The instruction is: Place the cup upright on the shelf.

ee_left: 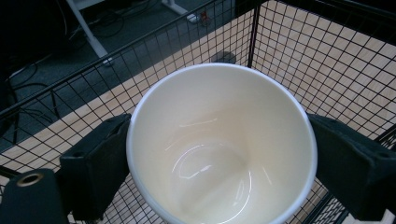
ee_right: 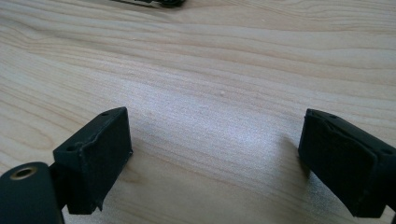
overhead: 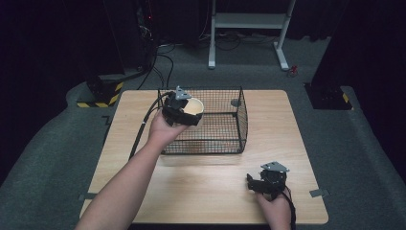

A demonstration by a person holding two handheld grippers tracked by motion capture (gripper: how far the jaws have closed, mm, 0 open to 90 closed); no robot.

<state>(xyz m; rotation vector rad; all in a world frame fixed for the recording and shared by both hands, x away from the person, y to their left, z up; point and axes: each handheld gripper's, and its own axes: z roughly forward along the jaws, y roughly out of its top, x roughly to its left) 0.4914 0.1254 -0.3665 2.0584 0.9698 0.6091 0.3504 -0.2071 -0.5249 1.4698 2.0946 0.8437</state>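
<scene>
I have the left hand-held gripper (overhead: 184, 111) clamped on a cream paper cup (overhead: 194, 107), one jaw pressed to each side of it just under the rim, and the cup hangs upright and empty over the near-left part of the black wire basket (overhead: 239, 124) on the worktop (overhead: 210, 177). My right hand-held gripper (ee_right: 212, 154) sits low over bare wood near the front right, jaws wide apart with nothing between them.

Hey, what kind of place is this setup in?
Probably a lab or recording studio: a light wooden table on grey carpet, black curtained surroundings, loose cables and a white metal stand behind.
</scene>
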